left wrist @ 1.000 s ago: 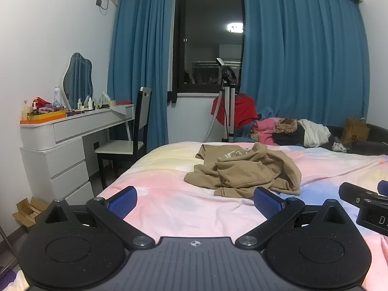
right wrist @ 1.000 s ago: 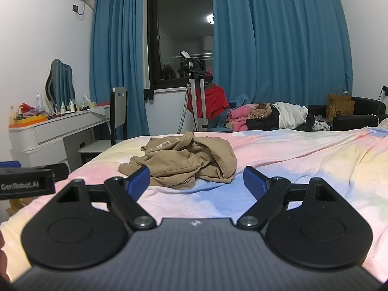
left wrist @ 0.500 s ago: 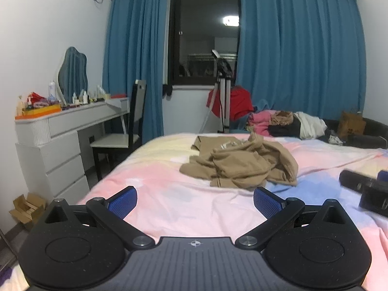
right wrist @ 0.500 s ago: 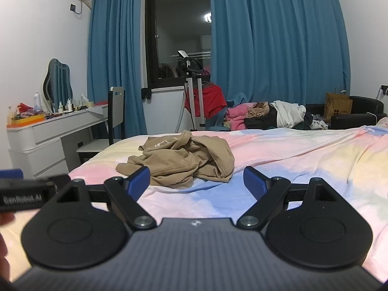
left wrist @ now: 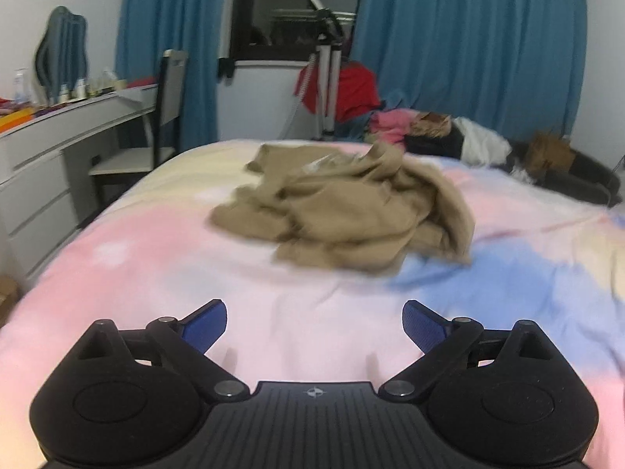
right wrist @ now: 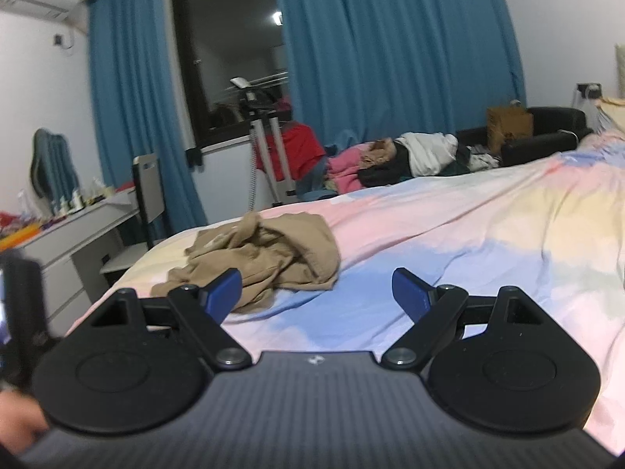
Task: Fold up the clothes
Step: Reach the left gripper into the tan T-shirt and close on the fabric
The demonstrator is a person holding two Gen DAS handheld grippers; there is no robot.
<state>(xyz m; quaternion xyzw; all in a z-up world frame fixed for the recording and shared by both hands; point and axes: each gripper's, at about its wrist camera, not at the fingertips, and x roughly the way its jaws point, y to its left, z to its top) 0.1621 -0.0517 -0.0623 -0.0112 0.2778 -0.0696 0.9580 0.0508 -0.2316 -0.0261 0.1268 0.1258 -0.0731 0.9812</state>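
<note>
Both grippers are staying empty as we're watching: left gripper [left wrist: 314, 322] wide but closing, right gripper [right wrist: 316, 287] spread, tan garment [left wrist: 351, 211] crumpled ahead on the bed [left wrist: 156, 273], so we're risking pinching bunched layers.

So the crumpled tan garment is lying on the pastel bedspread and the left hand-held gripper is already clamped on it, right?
Not clamped. In the left wrist view the left hand-held gripper is short of the tan garment, jaws closing with only pastel bedspread between them. The garment does lie crumpled there.
</note>
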